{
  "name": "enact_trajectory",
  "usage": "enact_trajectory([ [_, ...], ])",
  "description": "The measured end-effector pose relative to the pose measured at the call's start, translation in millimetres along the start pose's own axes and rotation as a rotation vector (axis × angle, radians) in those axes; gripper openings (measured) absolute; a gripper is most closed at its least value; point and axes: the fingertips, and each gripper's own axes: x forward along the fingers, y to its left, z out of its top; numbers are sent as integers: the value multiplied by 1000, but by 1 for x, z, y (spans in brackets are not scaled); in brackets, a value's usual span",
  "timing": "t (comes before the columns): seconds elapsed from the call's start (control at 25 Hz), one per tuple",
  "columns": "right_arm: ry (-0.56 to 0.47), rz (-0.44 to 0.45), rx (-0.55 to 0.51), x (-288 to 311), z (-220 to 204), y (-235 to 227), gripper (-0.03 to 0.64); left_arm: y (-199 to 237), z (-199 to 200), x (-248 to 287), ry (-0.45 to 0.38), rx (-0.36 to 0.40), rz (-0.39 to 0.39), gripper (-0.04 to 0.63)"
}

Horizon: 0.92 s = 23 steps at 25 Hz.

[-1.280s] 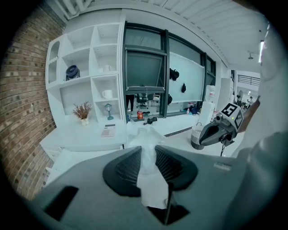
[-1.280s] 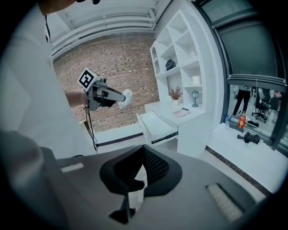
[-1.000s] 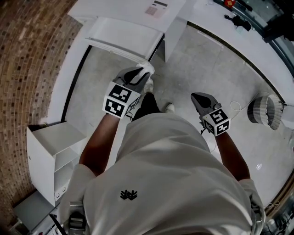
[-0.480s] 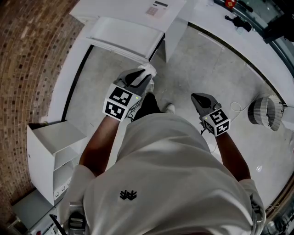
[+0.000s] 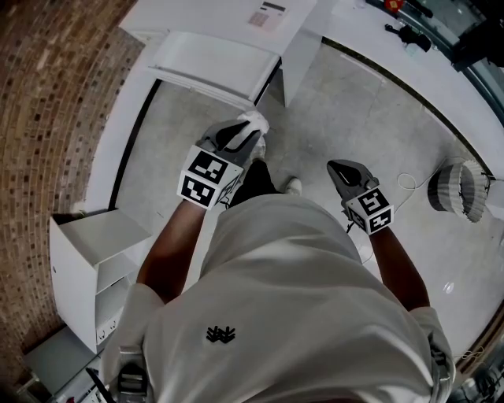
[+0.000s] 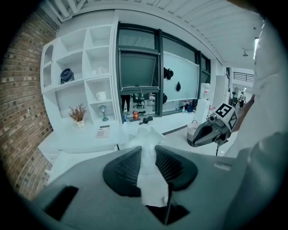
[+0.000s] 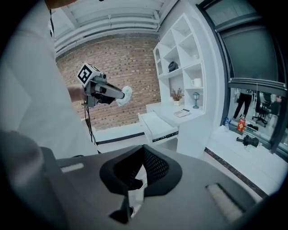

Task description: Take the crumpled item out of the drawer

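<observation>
A crumpled white paper item (image 5: 253, 120) sticks out from between the jaws of my left gripper (image 5: 242, 132), which is shut on it. The left gripper view shows the paper (image 6: 146, 134) pinched between the ribbed pads and rising above them. It hangs in the air in front of the open white drawer (image 5: 213, 63), clear of it. My right gripper (image 5: 339, 167) is held level at the right, its jaws together with nothing in them. The right gripper view takes in the held paper (image 7: 126, 93) and the drawer (image 7: 157, 123) pulled out of the desk.
A white desk top with a calculator-like sheet (image 5: 268, 14) lies behind the drawer. A white open cabinet (image 5: 87, 260) stands at the left by the brick wall (image 5: 47, 94). A striped basket (image 5: 453, 189) sits on the floor at the right. Wall shelves (image 6: 81, 85) hold small ornaments.
</observation>
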Motion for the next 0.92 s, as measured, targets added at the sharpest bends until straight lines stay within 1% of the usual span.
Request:
enact_trajectory([
  [0.24,13,-23,14,-4,-6,-9,12,0,8,11,0,14,-17,102],
  [0.36,2,-33,21,-4,-4,-13,12,1,12,15,0,19,-27,102],
  [0.56,-3,-30,21,3,0,-20,12,6,15,23,4,22,-35,103],
  [0.92,20,-6,9,33,12,-34,12,38,18,35,15,19,-23,102],
])
